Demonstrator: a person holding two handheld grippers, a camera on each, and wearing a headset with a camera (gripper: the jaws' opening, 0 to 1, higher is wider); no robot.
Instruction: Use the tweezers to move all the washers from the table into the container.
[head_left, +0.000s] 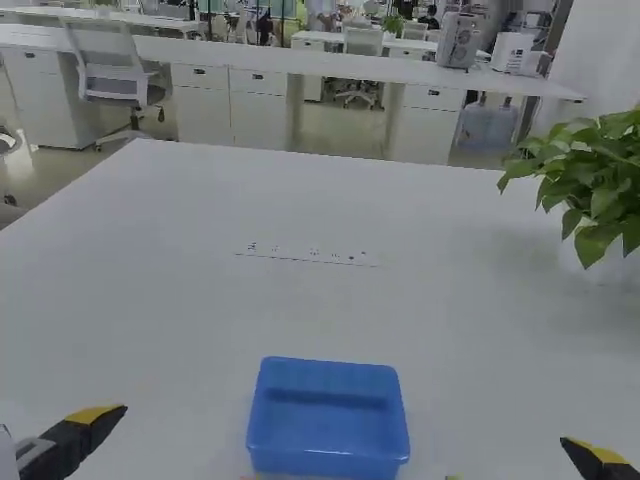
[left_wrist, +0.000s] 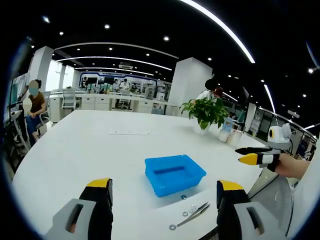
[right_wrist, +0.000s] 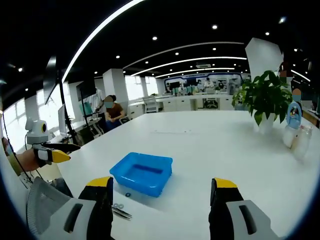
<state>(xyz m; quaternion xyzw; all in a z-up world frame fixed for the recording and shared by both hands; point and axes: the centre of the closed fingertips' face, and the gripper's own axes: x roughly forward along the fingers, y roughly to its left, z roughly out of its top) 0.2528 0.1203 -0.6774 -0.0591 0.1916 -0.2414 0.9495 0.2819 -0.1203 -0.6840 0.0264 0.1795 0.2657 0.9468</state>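
Here, left gripper (left_wrist: 165, 184) and right gripper (right_wrist: 163, 182) fingers (right_wrist: 222, 183) gape wide near rectangular blue container (left_wrist: 175, 174) and ring-shaped washers (left_wrist: 172, 227).

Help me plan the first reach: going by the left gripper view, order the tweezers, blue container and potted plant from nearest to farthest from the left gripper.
1. The tweezers, lying on the table just ahead, toward the right jaw.
2. The blue container, just beyond them, near the middle.
3. The potted plant, far across the table, to the right.
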